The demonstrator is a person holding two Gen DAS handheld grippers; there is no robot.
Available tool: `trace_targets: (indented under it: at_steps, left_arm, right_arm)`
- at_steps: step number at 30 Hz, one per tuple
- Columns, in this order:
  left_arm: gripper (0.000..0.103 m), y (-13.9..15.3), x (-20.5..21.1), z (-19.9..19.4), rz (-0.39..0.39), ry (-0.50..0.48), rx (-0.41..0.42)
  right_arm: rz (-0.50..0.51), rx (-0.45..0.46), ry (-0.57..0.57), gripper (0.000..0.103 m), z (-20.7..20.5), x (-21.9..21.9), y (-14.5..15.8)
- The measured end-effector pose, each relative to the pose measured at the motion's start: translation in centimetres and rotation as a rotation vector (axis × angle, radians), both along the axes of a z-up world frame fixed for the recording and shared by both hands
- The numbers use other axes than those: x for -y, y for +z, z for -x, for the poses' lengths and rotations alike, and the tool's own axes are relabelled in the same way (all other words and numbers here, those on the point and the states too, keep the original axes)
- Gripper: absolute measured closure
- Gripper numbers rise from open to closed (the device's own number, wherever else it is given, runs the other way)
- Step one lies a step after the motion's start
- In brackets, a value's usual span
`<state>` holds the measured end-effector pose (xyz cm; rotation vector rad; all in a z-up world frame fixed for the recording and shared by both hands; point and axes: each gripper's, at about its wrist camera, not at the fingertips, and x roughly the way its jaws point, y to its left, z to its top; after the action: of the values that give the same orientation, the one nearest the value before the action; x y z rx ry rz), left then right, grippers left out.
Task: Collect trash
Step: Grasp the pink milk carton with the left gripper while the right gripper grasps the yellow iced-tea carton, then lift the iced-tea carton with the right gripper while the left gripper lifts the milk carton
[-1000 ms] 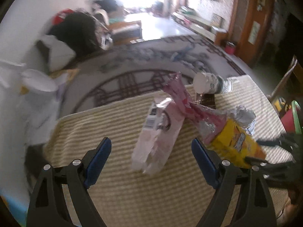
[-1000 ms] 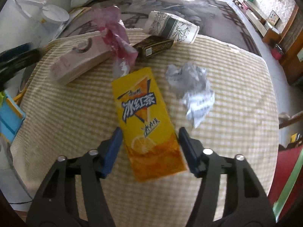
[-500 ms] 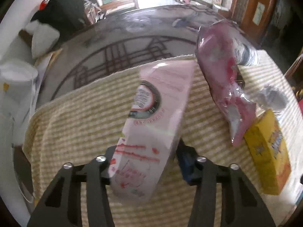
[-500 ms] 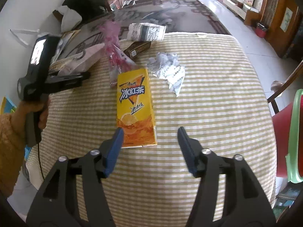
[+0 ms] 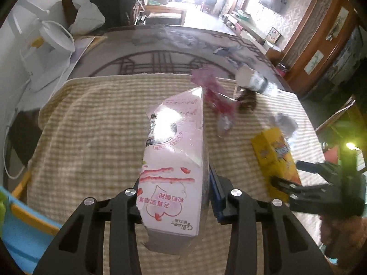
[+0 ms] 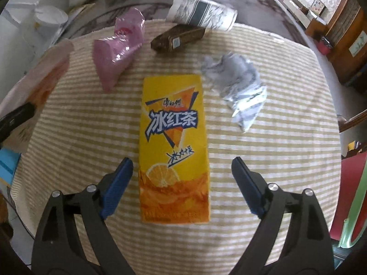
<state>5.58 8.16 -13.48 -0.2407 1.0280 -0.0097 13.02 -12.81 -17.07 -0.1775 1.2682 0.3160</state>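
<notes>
Since a second ago, left claw [image 5: 174, 197] lifted pink carton [image 5: 174, 151]; yellow carton [image 6: 174, 142] reads 冰红茶.

Each claw [image 6: 181, 178] is a black frame with silver screws and blue finger pads [image 6: 118, 184].

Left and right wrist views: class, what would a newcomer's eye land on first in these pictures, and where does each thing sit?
First, the pink carton, clamped upright in the left gripper above the striped tablecloth. Next, the yellow iced-tea carton lying flat mid-table, its lower end between the open right gripper fingers. Beyond it lie a pink wrapper, crumpled paper and a tipped paper cup.
</notes>
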Motion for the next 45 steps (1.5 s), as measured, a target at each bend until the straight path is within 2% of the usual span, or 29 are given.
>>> trace_targets:
  at_steps: [1,2,5,11,13,15,20,23,25,26,27,30,37,39,45]
  left_arm:
    - [0.066,0.0,0.2,0.0,0.001,-0.002,0.0]
    - [0.066,0.0,0.6,0.4,0.007,-0.006,-0.003]
    - [0.066,-0.5,1.3,0.5,0.035,-0.02,-0.025]
    - [0.062,-1.9,2.5,0.1,0.027,-0.049,-0.073]
    - [0.056,-2.4,2.8,0.0,0.02,-0.052,-0.087]
    - [0.04,-2.9,3.0,-0.3,0.01,-0.049,-0.096]
    - [0.039,-4.0,2.8,-1.1,0.019,-0.047,-0.121]
    - [0.043,-4.5,2.9,-1.3,0.02,-0.053,-0.126]
    - [0.062,-4.3,3.2,-1.1,0.047,-0.075,-0.112]
    - [0.069,-4.1,3.5,-1.0,0.033,-0.074,-0.108]
    - [0.069,-3.8,3.8,-0.8,0.018,-0.078,-0.096]
    - [0.072,-3.4,4.4,-0.4,0.054,-0.086,-0.085]
    - [0.074,-0.7,4.9,0.8,0.065,-0.07,-0.014]
    - [0.078,0.5,4.9,1.2,0.066,-0.066,0.02]
    - [0.079,3.2,4.7,1.6,0.066,-0.055,0.09]
  right_arm:
    - [-0.003,-0.007,0.0,0.043,0.0,-0.2,-0.2]
    - [-0.008,-0.013,0.001,0.044,0.1,-0.4,-0.3]
    - [-0.018,-0.014,0.01,0.046,1.0,-0.8,-0.1]
    - [-0.086,-0.02,-0.042,0.046,3.2,0.7,0.7]
    - [-0.102,-0.008,-0.055,0.046,3.7,1.2,1.2]
    - [-0.112,0.004,-0.063,0.046,4.4,2.0,1.8]
    - [-0.127,0.013,-0.081,0.046,5.0,3.1,2.3]
    - [-0.136,0.019,-0.083,0.046,5.2,3.3,2.7]
    - [-0.135,0.03,-0.082,0.046,5.3,3.1,3.0]
    - [-0.132,0.041,-0.082,0.046,5.4,3.1,3.4]
    - [-0.13,0.052,-0.083,0.046,5.3,2.6,3.6]
    - [-0.125,0.117,-0.09,0.046,5.8,2.6,5.5]
    - [-0.122,0.261,-0.095,0.046,6.5,2.7,10.0]
    - [-0.13,0.287,-0.1,0.046,6.7,2.9,10.9]
    - [-0.15,0.336,-0.105,0.046,7.2,3.2,12.7]
